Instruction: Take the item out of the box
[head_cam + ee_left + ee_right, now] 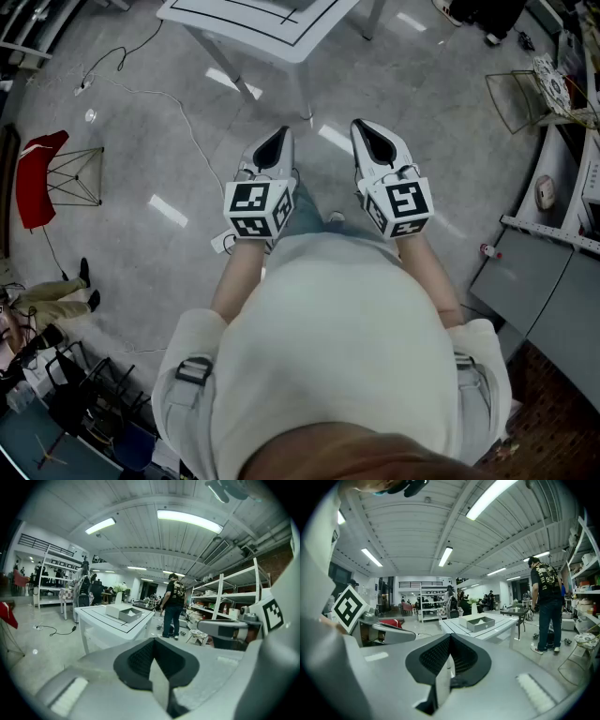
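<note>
The open grey box (124,613) stands on a white table (101,621) some way ahead of me, and the right gripper view shows the same box (480,622) from the other side. What lies inside it is too small to make out. In the head view only the near part of the table (267,28) shows at the top. My left gripper (271,148) and right gripper (374,141) are held side by side in front of my torso, pointing at the table and well short of it. Both are shut with nothing between the jaws, as the left gripper (153,644) and right gripper (448,639) show close up.
A person in black (174,605) stands right of the table by metal shelving (234,597). A red chair (36,176) and a floor cable (141,91) lie to my left. Shelves and a cabinet (548,272) line the right. Seated people (42,300) are at lower left.
</note>
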Demonstrator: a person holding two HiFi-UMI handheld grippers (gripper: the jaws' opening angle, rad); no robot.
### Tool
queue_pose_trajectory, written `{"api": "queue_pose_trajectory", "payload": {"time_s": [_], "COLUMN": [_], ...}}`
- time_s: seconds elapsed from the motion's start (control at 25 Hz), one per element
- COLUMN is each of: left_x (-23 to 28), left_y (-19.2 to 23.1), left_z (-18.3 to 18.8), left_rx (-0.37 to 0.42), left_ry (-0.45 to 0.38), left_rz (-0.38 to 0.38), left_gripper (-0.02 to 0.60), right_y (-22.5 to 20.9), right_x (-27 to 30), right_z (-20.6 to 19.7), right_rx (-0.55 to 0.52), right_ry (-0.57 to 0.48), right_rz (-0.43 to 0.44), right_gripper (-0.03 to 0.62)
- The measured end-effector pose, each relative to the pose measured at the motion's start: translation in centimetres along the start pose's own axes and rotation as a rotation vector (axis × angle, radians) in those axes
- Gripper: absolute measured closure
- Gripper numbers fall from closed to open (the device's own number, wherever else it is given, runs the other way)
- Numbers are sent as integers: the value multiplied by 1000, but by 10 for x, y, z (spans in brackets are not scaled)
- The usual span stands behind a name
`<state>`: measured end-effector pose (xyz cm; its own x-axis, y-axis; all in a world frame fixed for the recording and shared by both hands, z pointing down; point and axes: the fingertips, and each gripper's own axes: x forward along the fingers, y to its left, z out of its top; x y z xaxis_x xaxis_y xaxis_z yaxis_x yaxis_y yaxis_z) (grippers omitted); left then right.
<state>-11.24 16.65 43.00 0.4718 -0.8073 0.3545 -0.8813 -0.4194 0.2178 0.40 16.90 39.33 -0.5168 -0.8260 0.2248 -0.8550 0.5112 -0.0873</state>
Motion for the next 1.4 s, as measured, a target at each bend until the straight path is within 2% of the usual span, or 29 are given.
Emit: {"api": "queue_pose_trajectory", "payload": {"time_s": [0.2,0.4,1.08,1.4], "left_x": [-18,-21,-16,-10], "left_y": [-27,-46,-61,-52], "left_z": [-26,-26,-16,-22], "left_rx": [-65,-72,-80,-100], "left_ry": [4,-18,-38,-24], "left_rz": [41,35,55,68], "left_gripper": [581,581,581,581], "right_y": [-2,-7,-12,-14], "right_x": [-43,-62,-69,-56], "right_z": [-24,-31,-21,-30], "right_rx": [0,1,-1,18], "right_ry": [23,18,-11,6], "right_rz": [14,13,59,78], "right_gripper": [595,595,594,594]}}
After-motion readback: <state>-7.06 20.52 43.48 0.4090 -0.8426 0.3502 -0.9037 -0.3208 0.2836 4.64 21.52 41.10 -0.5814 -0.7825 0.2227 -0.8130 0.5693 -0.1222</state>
